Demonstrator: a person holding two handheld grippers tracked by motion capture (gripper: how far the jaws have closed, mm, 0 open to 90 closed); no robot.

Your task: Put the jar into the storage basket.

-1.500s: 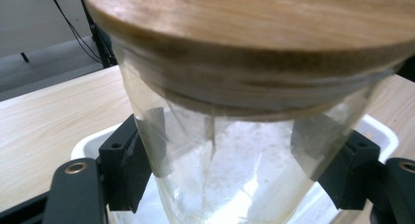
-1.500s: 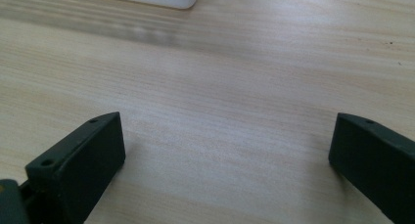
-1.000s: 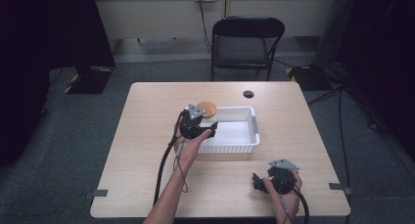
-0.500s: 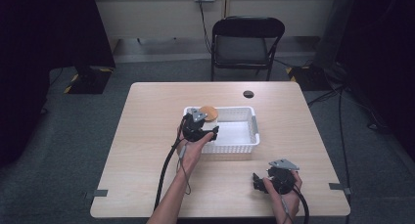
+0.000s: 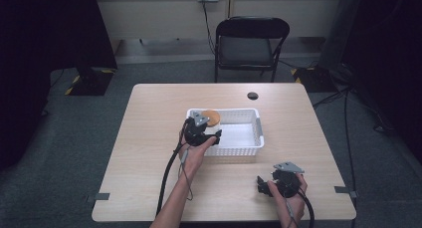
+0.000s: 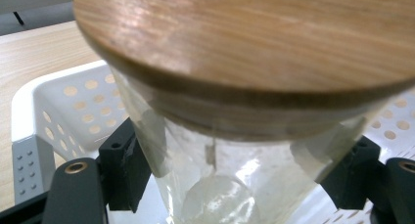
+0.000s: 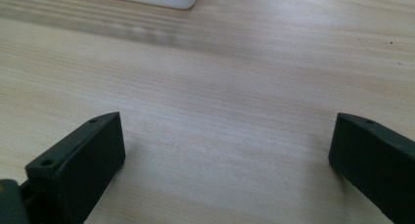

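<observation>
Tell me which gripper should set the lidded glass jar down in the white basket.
Left. The left gripper already clamps the glass jar over the white basket; the right gripper rests open on the table, apart from both.

the jar [image 6: 235,150] runs off the left gripper view's edges, its base hidden.

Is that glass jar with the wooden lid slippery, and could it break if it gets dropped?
Probably slippery: the jar has smooth, clear, shiny walls, and the left gripper pinches it only at two sides. It looks like glass, so a fall onto the white basket or table might crack it. The wooden lid sits wide on top, so it may tip easily.
</observation>
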